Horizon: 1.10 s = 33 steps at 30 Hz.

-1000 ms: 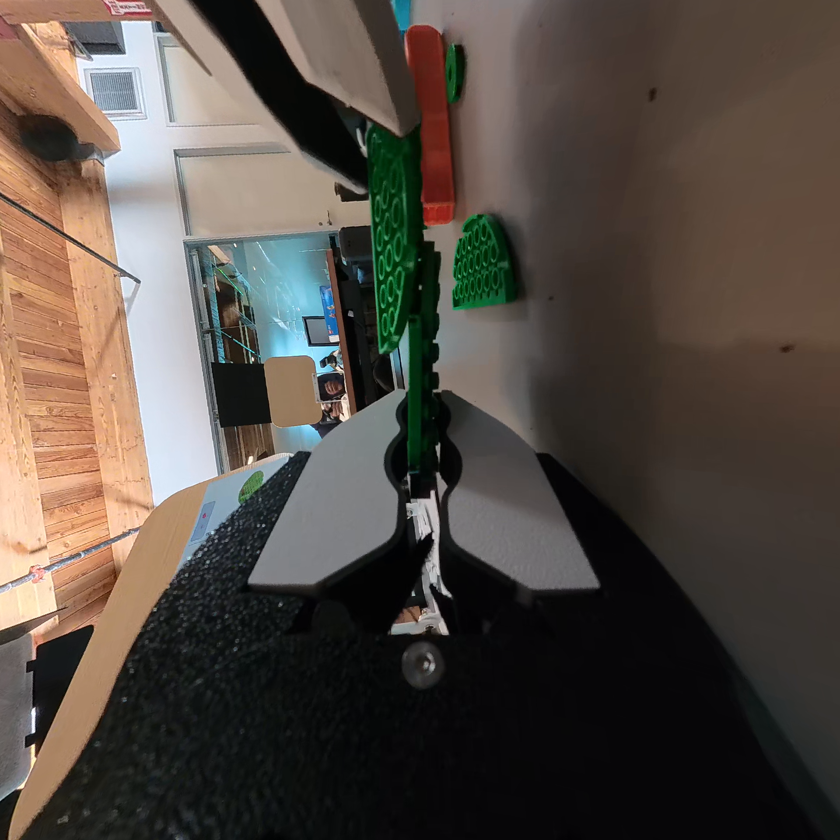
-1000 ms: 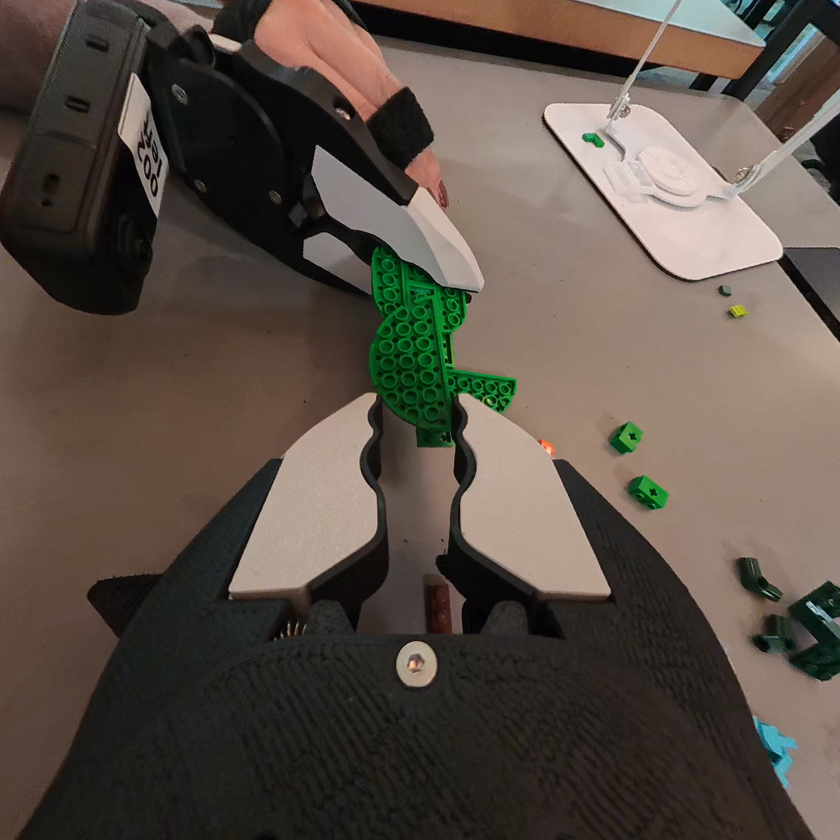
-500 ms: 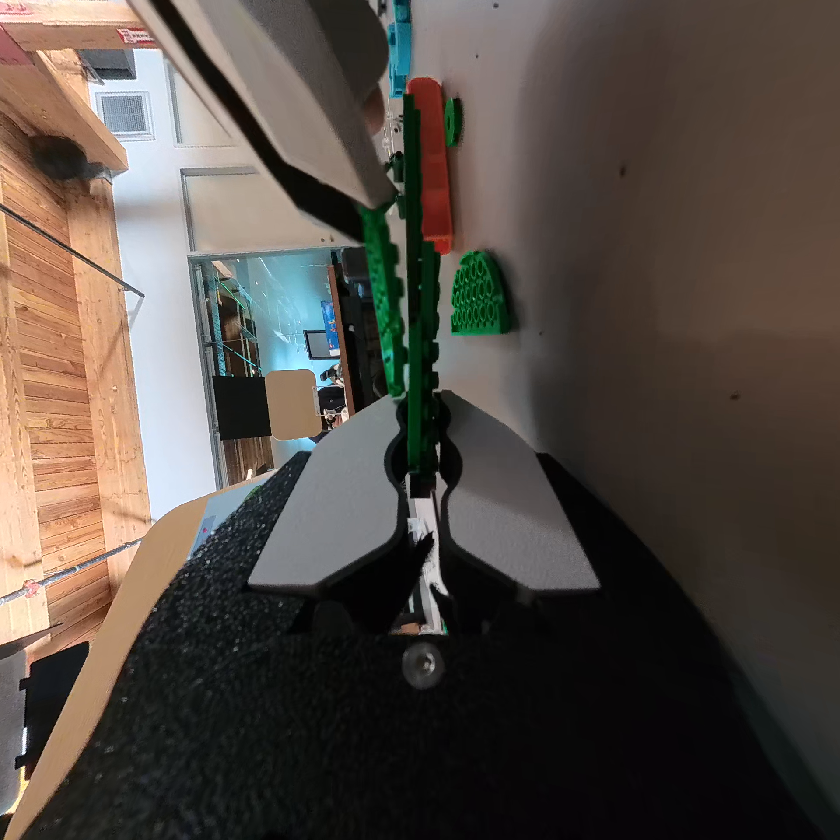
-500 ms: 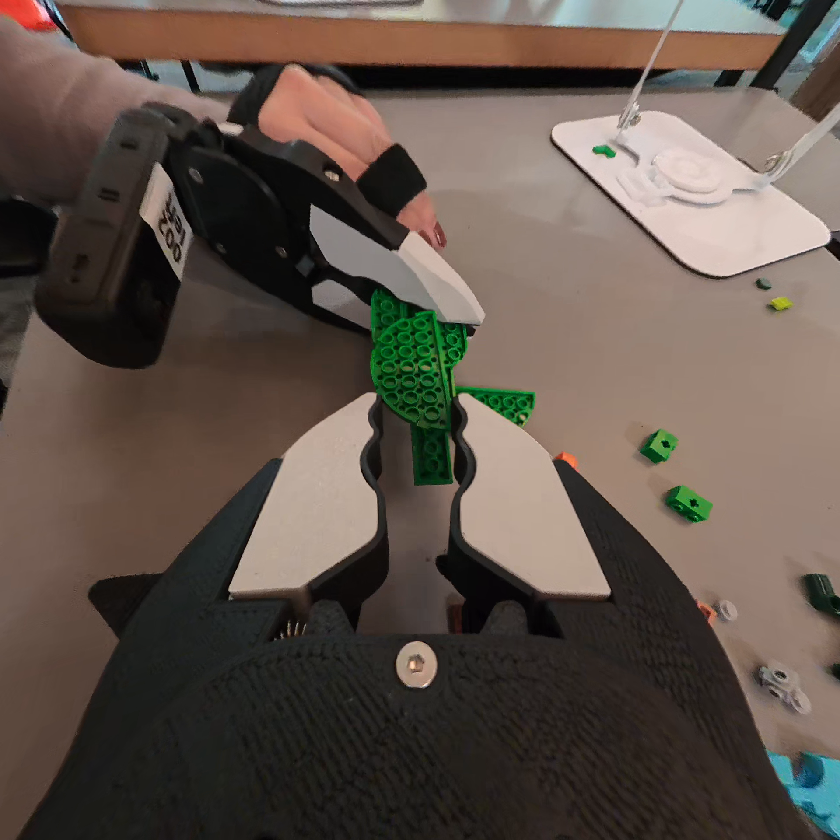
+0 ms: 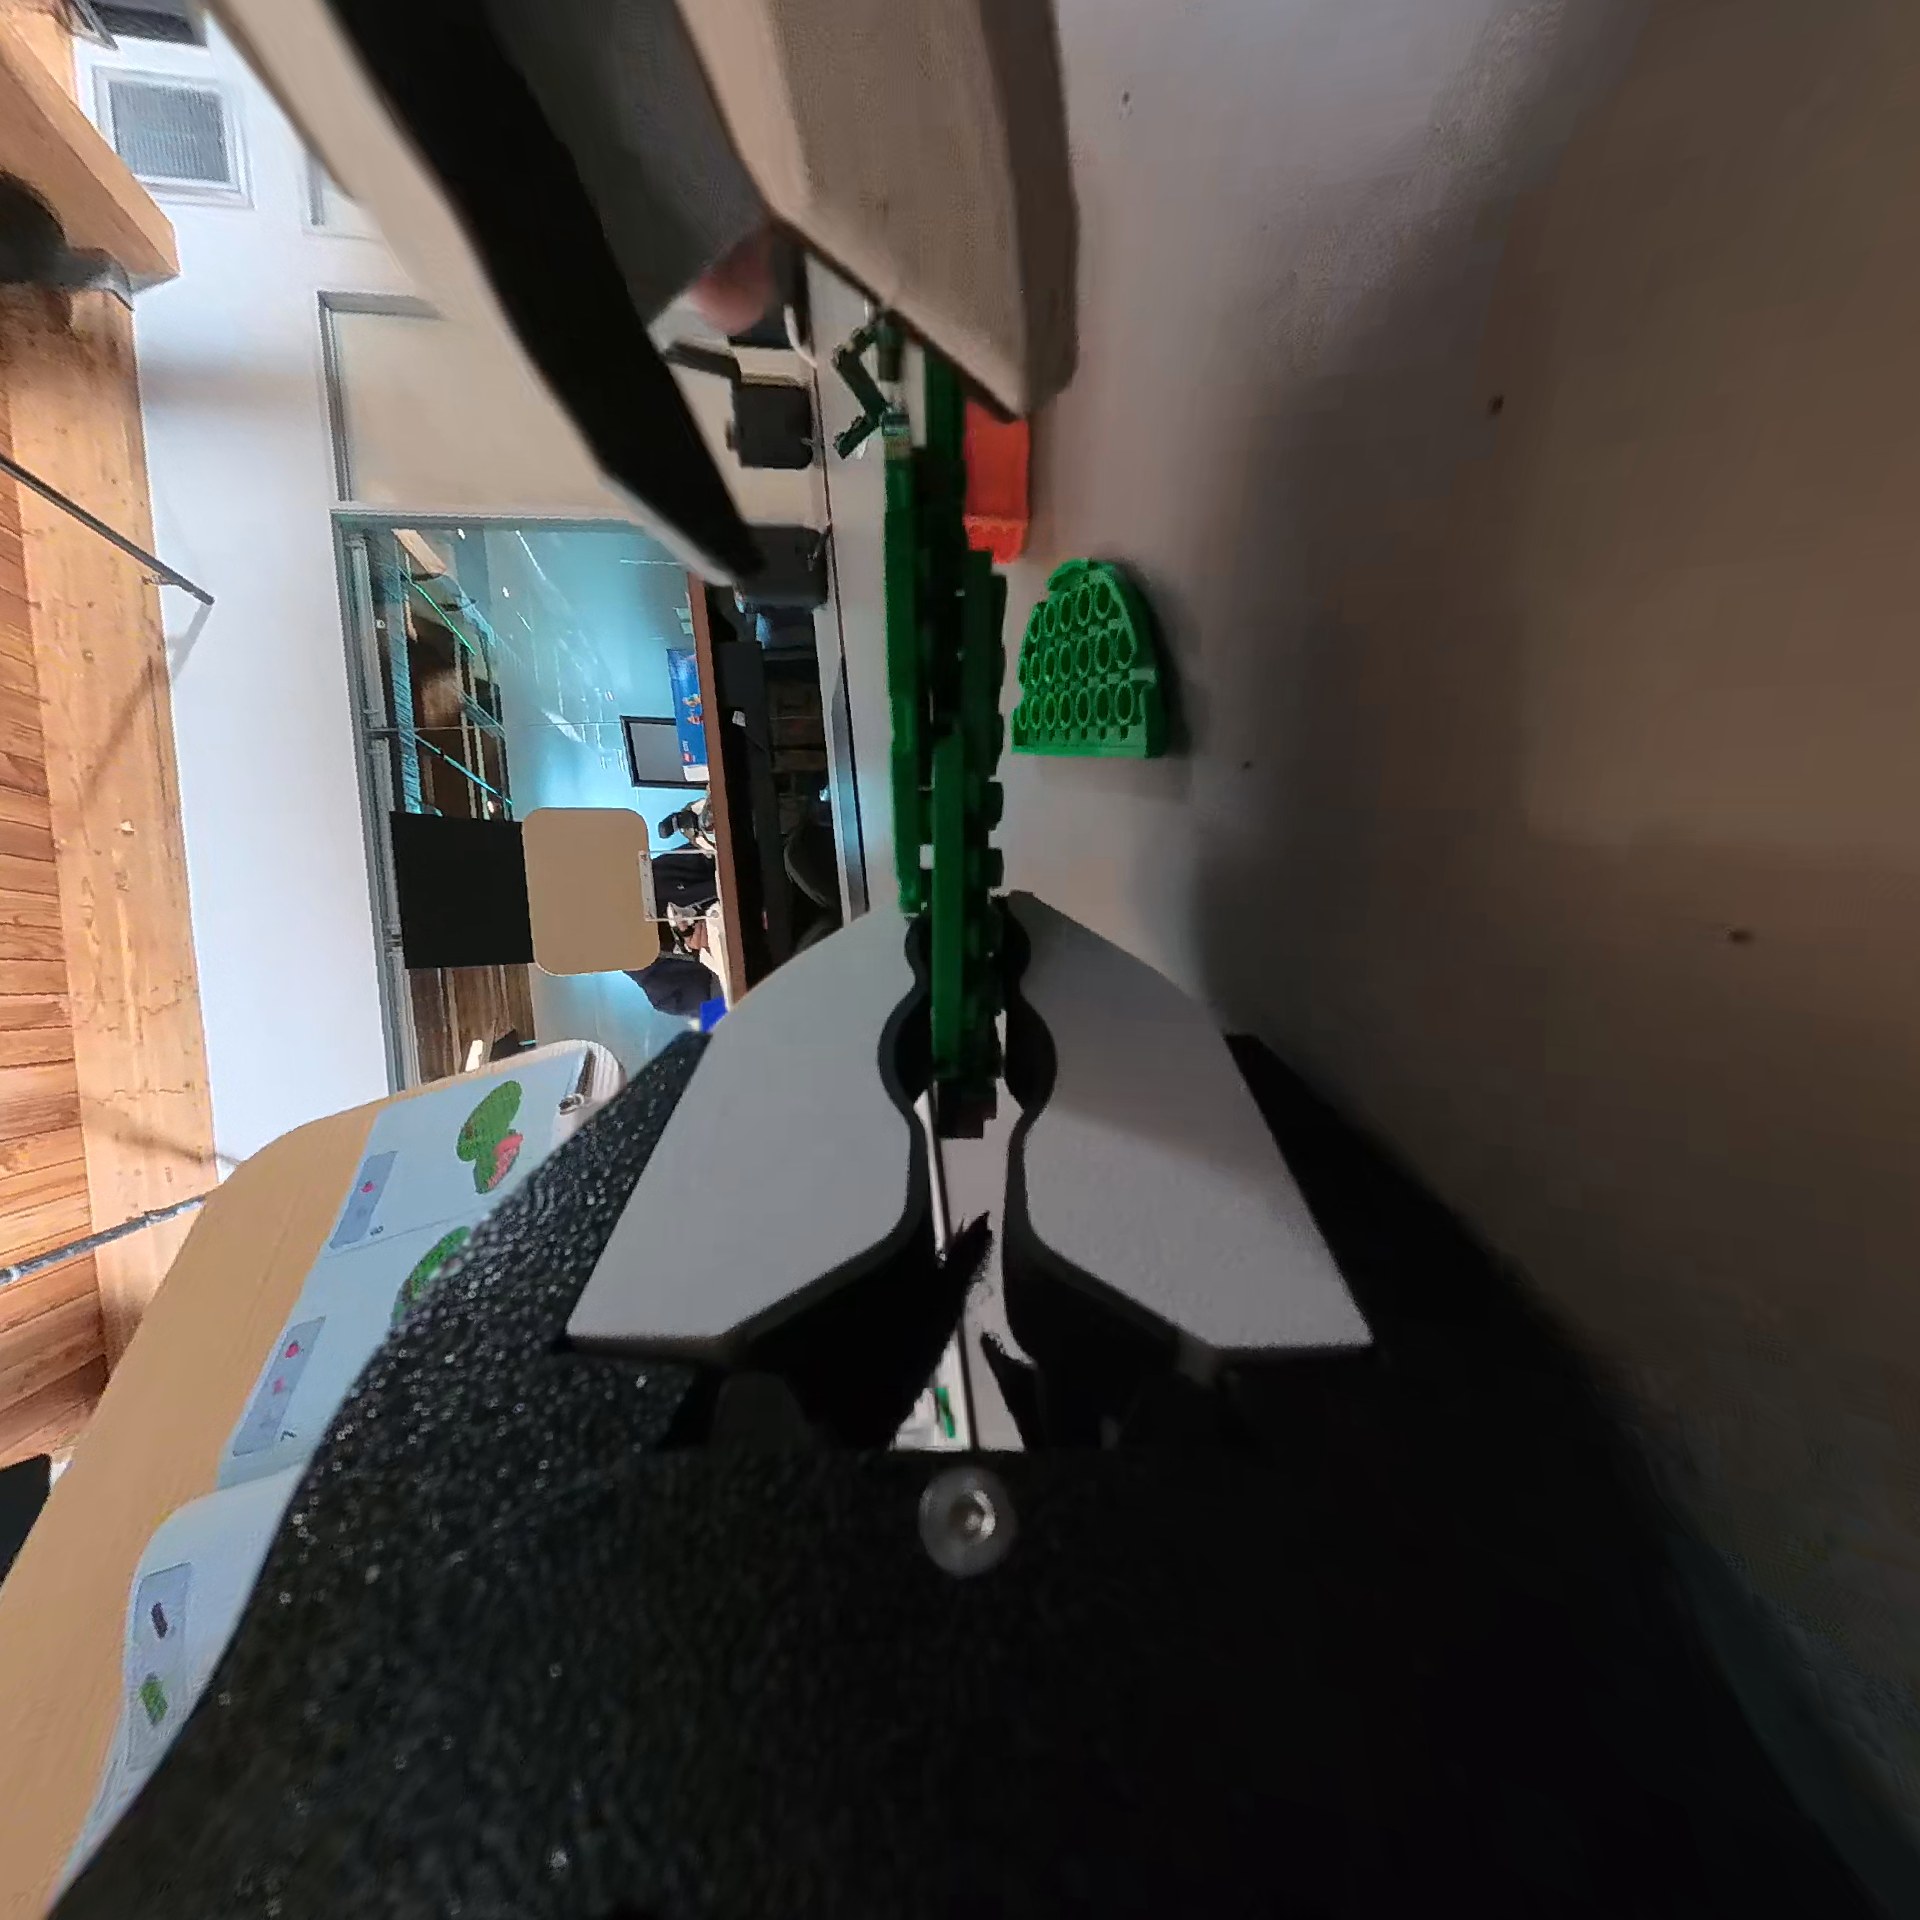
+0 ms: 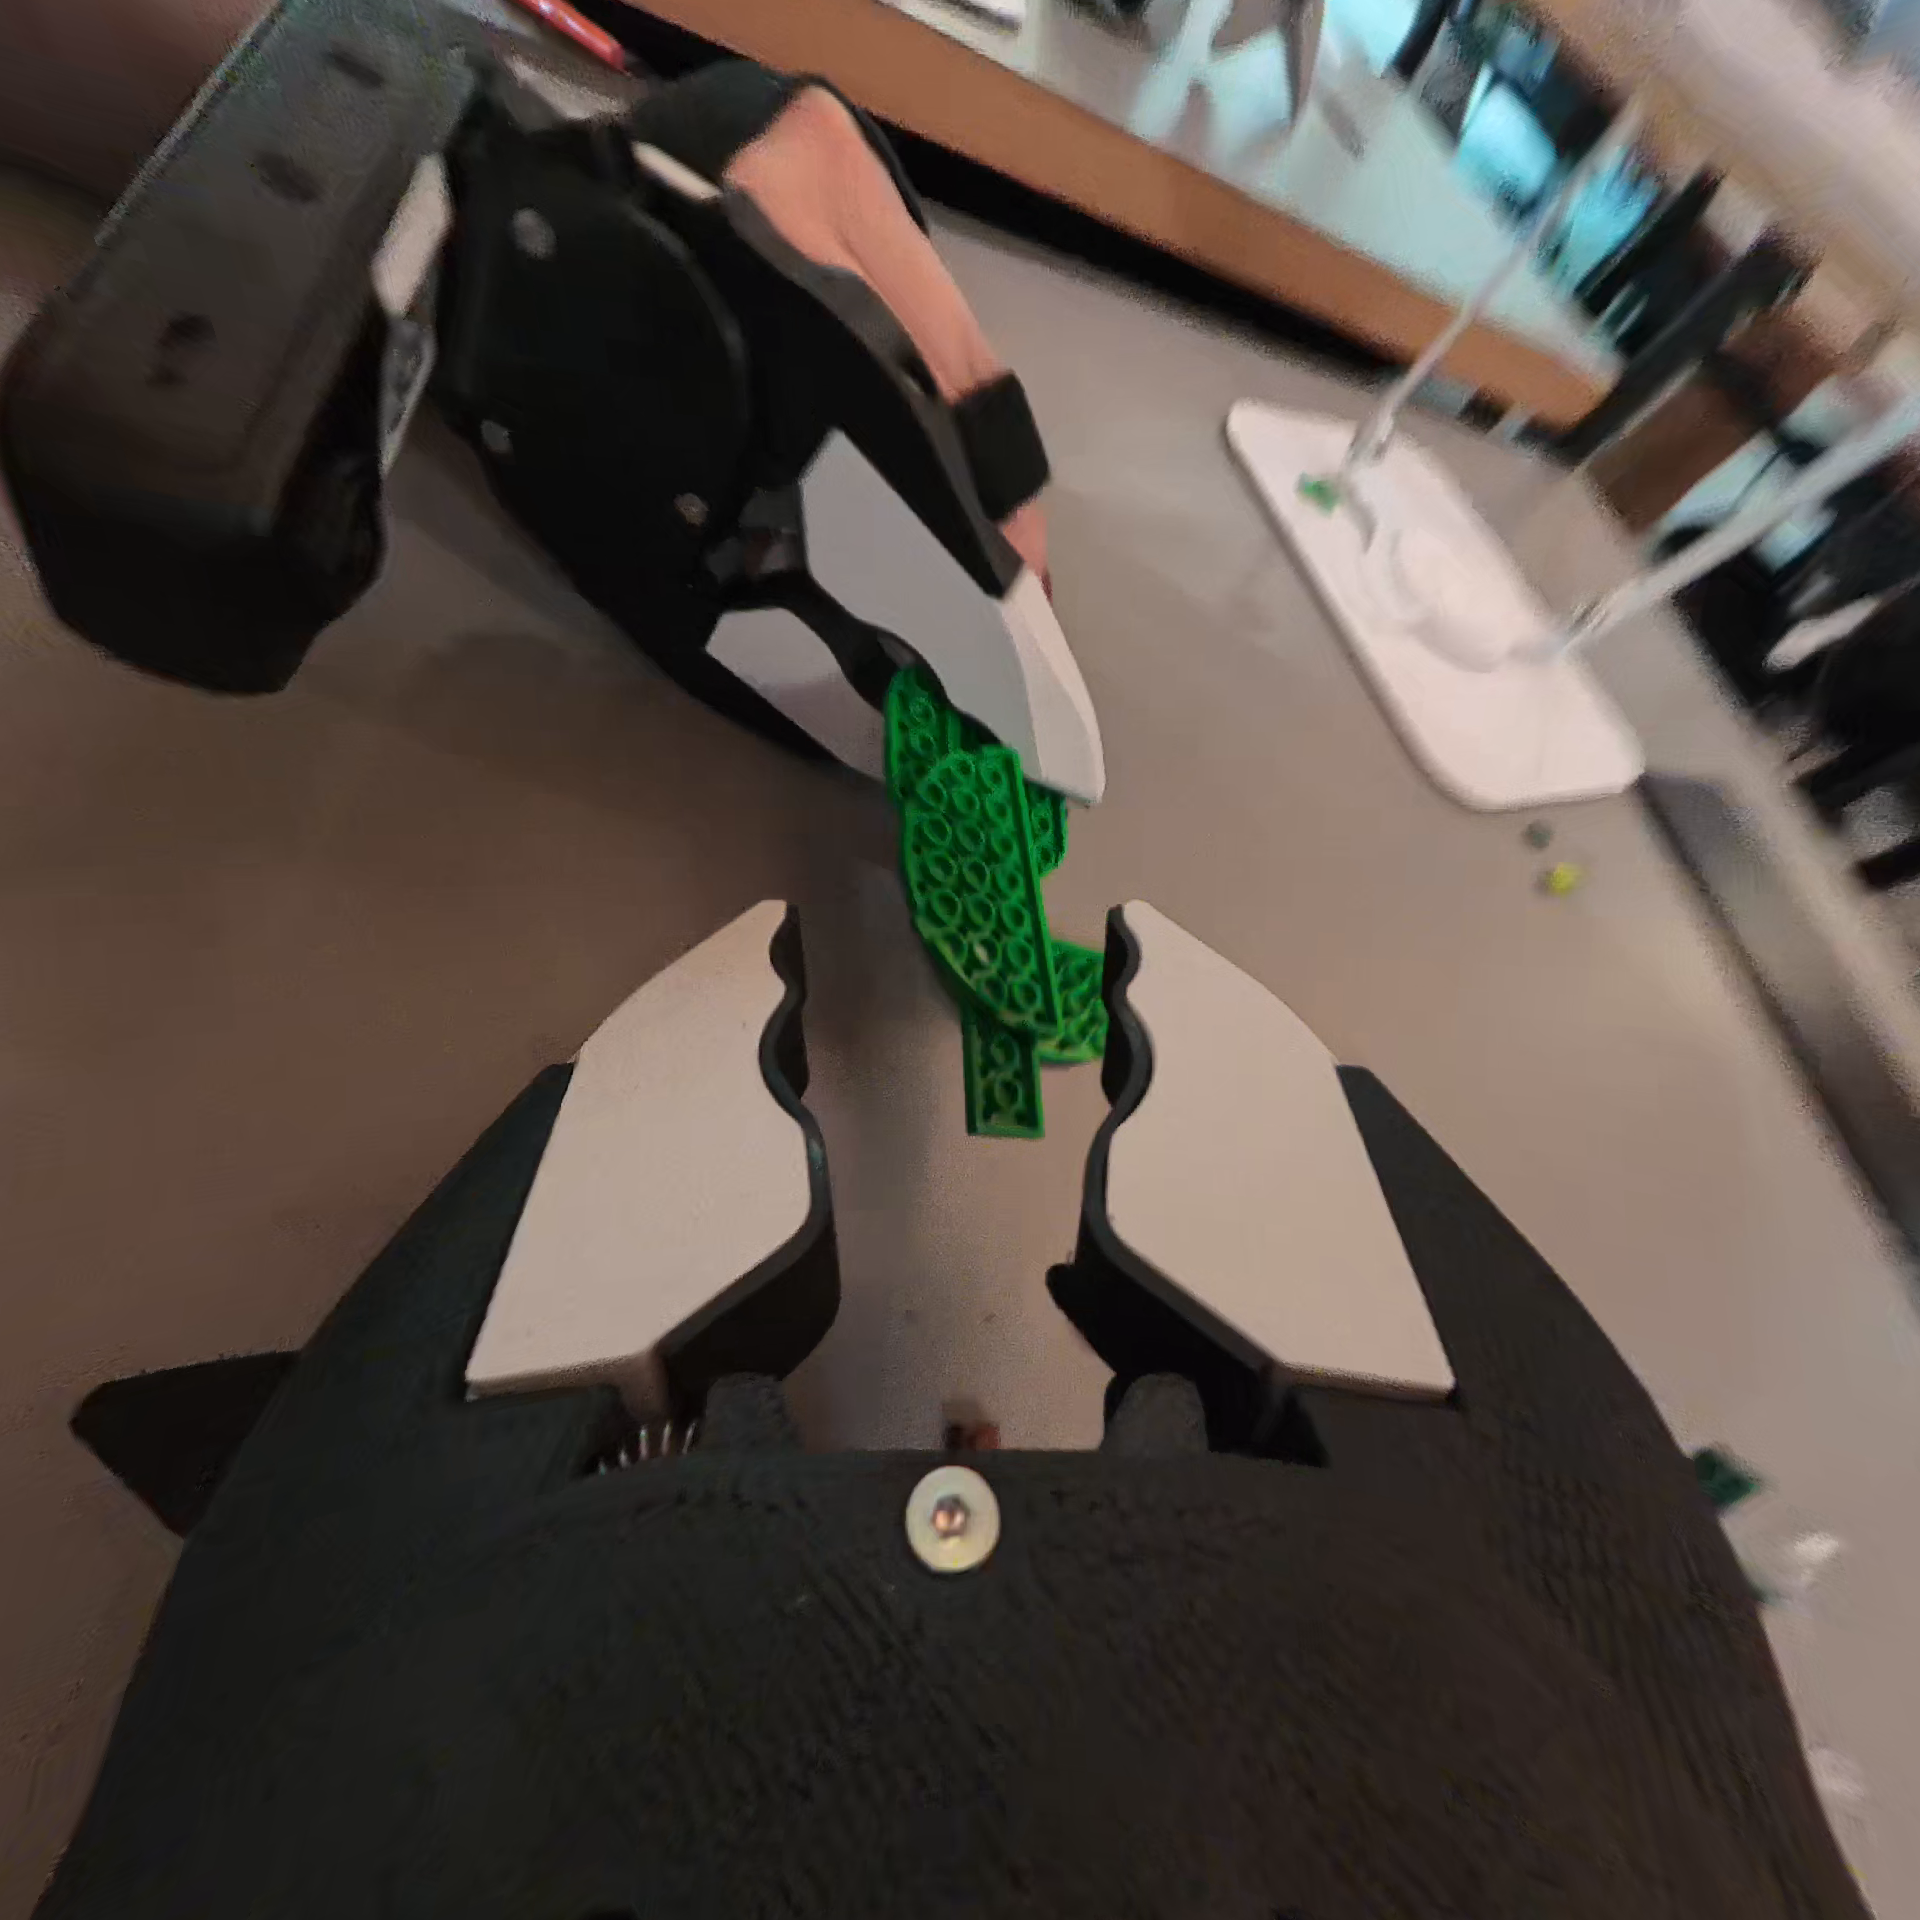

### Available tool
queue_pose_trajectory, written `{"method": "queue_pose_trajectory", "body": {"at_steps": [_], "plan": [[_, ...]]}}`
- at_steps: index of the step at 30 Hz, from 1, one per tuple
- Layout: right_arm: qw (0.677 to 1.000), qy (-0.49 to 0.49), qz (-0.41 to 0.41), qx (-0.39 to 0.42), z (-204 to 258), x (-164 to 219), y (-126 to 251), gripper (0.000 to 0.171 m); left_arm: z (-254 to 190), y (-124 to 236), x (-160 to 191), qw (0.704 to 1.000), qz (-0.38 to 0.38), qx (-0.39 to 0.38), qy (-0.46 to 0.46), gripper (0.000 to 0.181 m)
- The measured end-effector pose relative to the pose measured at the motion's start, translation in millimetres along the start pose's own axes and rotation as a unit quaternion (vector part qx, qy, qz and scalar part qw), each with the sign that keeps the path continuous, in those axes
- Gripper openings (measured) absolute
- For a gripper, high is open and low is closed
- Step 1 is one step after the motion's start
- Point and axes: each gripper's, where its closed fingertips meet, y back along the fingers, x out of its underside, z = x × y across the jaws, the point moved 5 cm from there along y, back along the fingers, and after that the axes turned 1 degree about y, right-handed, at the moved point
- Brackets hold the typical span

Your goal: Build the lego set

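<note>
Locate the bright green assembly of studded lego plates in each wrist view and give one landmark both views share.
Left wrist view: the green plate assembly stands edge-on at centre, clamped in the left gripper.
Right wrist view: it hangs at centre, beyond the open right gripper.
Shared landmark: the loose green half-round plate on the grey table.

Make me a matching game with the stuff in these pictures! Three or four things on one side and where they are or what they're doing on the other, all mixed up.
Things:
1. left gripper
2. right gripper
3. green half-round plate
4. white board

States:
A. lying by itself on the grey table
B. jaws wide apart, holding nothing
C. lying at the far side of the table, with a clear stand on it
D. jaws shut on the green plate assembly

Pairs: 1-D, 2-B, 3-A, 4-C
</note>
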Motion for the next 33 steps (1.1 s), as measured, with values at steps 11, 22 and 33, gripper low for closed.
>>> {"method": "queue_pose_trajectory", "body": {"at_steps": [11,22,33], "plan": [[0.936,0.288,0.135,0.15,13,-3,-35,0.052,3,1,-8,1.0,0.026,0.0,0.011,0.008],[0.923,0.305,0.15,0.179,7,3,-33,0.015,-1,0,-7,0.996,0.06,0.036,0.063,0.008],[0.928,0.296,0.151,0.168,6,8,-31,0.014,-7,-1,-1,0.989,0.08,0.077,0.102,0.009]]}}
